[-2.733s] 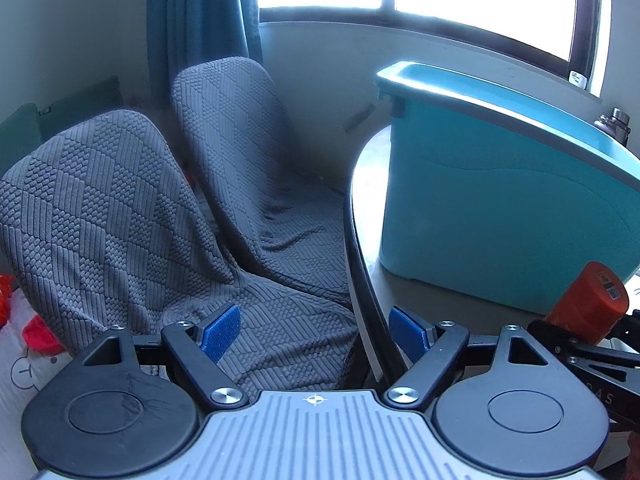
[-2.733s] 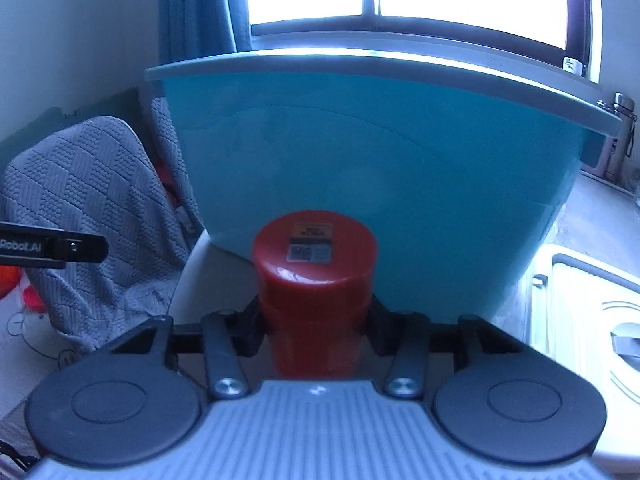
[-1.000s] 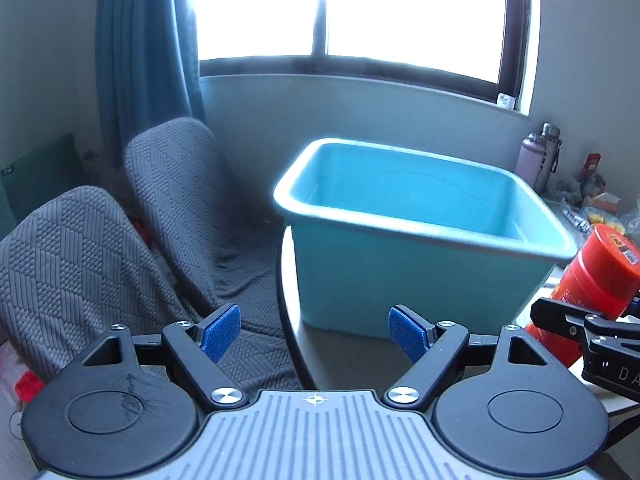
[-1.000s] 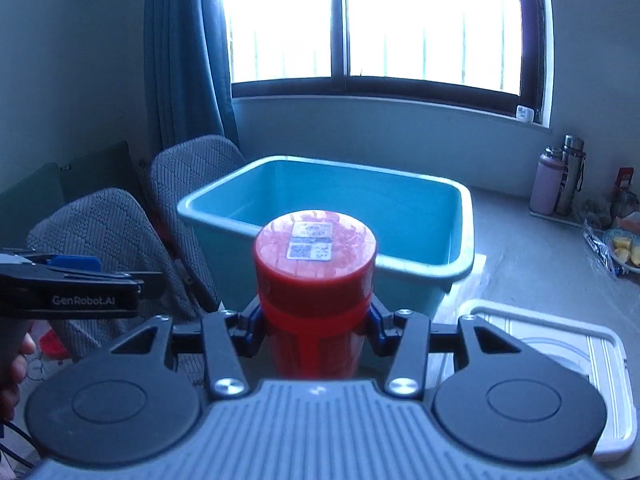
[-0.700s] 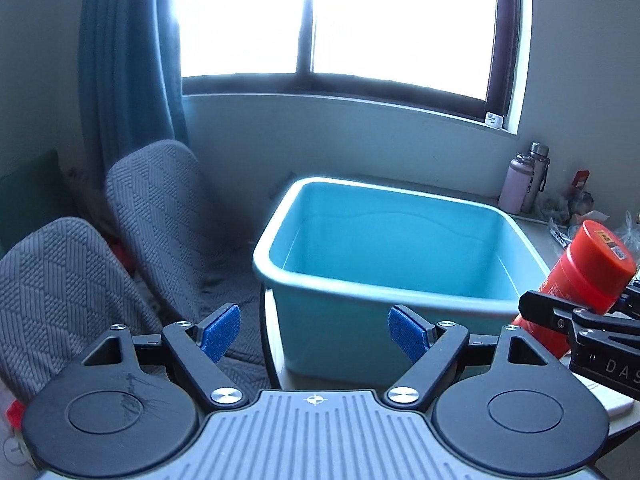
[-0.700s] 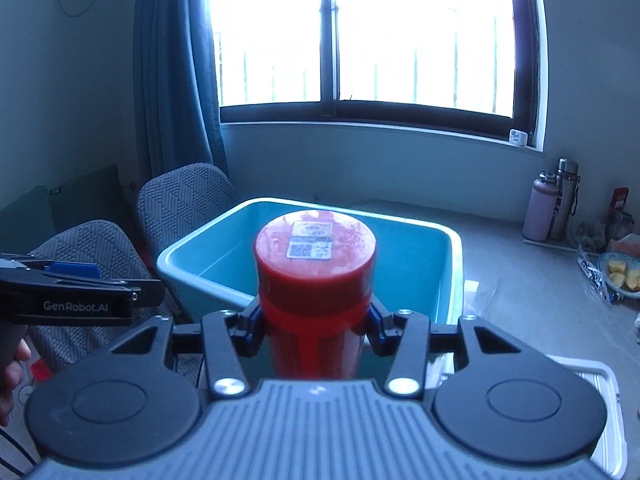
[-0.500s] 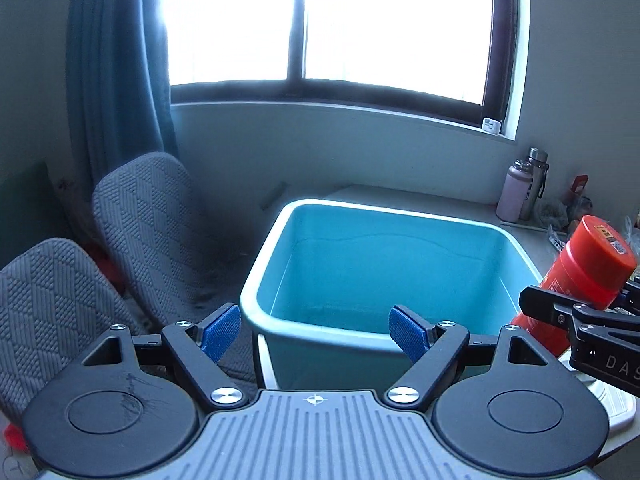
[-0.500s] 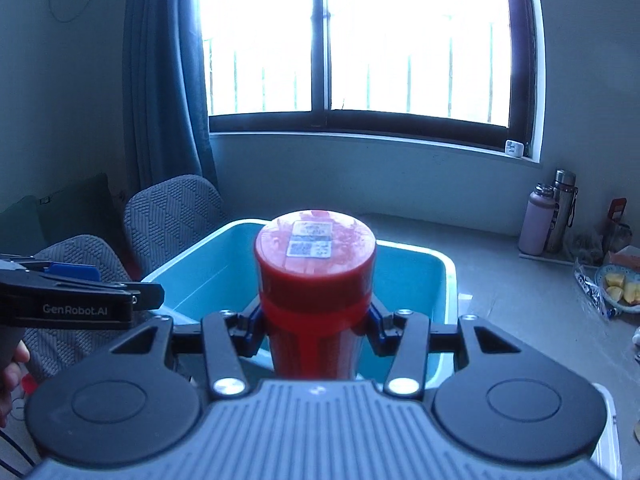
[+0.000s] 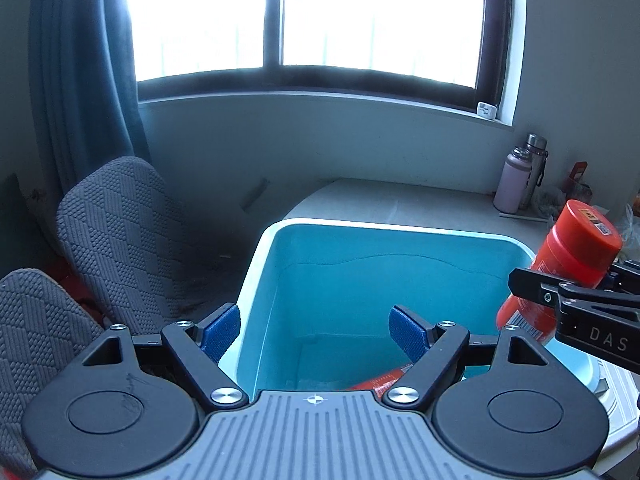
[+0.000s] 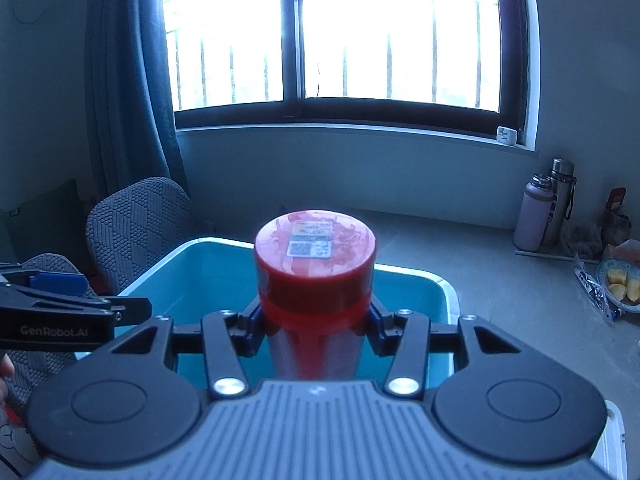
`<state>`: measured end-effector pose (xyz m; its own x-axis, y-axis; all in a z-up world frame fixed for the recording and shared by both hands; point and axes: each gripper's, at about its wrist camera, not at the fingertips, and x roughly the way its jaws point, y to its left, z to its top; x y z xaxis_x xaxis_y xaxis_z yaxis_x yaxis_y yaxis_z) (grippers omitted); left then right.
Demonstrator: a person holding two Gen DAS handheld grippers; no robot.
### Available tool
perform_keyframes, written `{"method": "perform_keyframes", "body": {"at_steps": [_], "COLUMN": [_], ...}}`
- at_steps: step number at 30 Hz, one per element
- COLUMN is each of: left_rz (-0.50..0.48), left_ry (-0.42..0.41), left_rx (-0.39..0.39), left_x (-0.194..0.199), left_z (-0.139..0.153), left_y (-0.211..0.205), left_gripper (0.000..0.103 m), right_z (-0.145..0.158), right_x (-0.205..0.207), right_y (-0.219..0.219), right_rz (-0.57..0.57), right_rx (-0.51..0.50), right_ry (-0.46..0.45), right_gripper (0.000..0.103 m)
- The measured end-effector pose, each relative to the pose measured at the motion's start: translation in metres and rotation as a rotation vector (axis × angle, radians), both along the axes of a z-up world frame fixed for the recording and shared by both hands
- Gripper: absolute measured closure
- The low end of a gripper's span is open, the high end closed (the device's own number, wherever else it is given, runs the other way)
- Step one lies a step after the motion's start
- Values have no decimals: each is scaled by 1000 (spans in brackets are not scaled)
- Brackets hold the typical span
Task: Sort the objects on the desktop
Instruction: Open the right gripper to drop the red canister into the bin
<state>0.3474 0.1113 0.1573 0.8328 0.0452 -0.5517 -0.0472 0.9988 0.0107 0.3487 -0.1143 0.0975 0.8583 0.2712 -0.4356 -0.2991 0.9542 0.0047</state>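
Red cylindrical plastic canister (image 10: 315,276), capped flat and bearing a small printed label, was clamped upright just below its cap between the closed jaws of the right gripper (image 10: 316,322), held above the near right part of the open turquoise plastic tub (image 9: 280,272). The left gripper (image 9: 316,330) hovered over the tub's near left rim with its blue-padded jaws spread wide and holding nothing. Low in the tub, partly hidden behind the left gripper, lay one red object (image 9: 380,380) of like colour; its full shape could not be told. To place the canister well, it would best be lowered inside the walls and released close to the floor, clear of that red object, so that it neither bounces nor rolls. Counted: one held canister, one red object in the tub, one tub, two grey fabric-covered chairs (image 9: 116,232), two drink bottles (image 10: 534,216) on the far desk, one dish of yellow pieces (image 10: 620,284).
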Motion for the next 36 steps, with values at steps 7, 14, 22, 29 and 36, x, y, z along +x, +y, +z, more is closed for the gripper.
{"method": "perform_keyframes", "body": {"at_steps": [7, 14, 22, 29, 36], "left_rz": [-20, -22, -23, -22, -50], "left_ry": [31, 46, 61, 51, 44], "left_rx": [-1, 0, 0, -8, 7], "left_x": [25, 33, 41, 30, 9], "left_z": [-12, -20, -28, -28, -25], "left_y": [8, 15, 23, 18, -1], "left_gripper": [20, 20, 20, 20, 20], "right_z": [-14, -28, -30, -21, -13], "right_x": [28, 45, 50, 33, 4], "right_y": [7, 14, 13, 3, -7], "right_rz": [-23, -34, -122, -130, -138], "right_rx": [-17, -39, -37, -24, -13], "right_ry": [55, 116, 141, 91, 54], "right_gripper": [54, 54, 17, 16, 16]}}
